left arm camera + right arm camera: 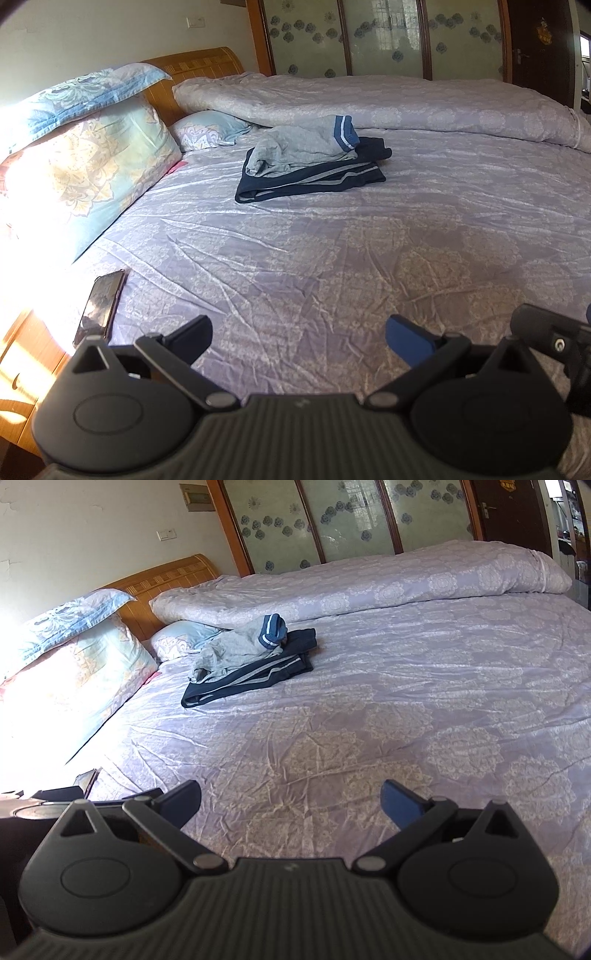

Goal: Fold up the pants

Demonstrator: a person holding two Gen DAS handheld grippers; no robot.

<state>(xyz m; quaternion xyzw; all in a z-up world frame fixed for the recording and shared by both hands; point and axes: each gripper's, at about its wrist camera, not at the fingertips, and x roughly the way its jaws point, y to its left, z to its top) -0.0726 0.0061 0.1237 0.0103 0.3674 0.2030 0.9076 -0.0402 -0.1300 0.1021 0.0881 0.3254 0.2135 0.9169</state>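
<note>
No readable writing shows anywhere; the red sign on the dark door (509, 484) is too blurred to make out. The left gripper (298, 334) hovers low over the lilac bedsheet (332, 258), jaws spread wide, holding nothing. The right gripper (291, 799) is likewise wide open and empty. The navy pants (314, 179) lie folded well ahead, near the pillows (85, 177), with grey pants (303, 146) (blue striped cuff) heaped on top. A phone (99, 304) rests at the sheet's left edge.
</note>
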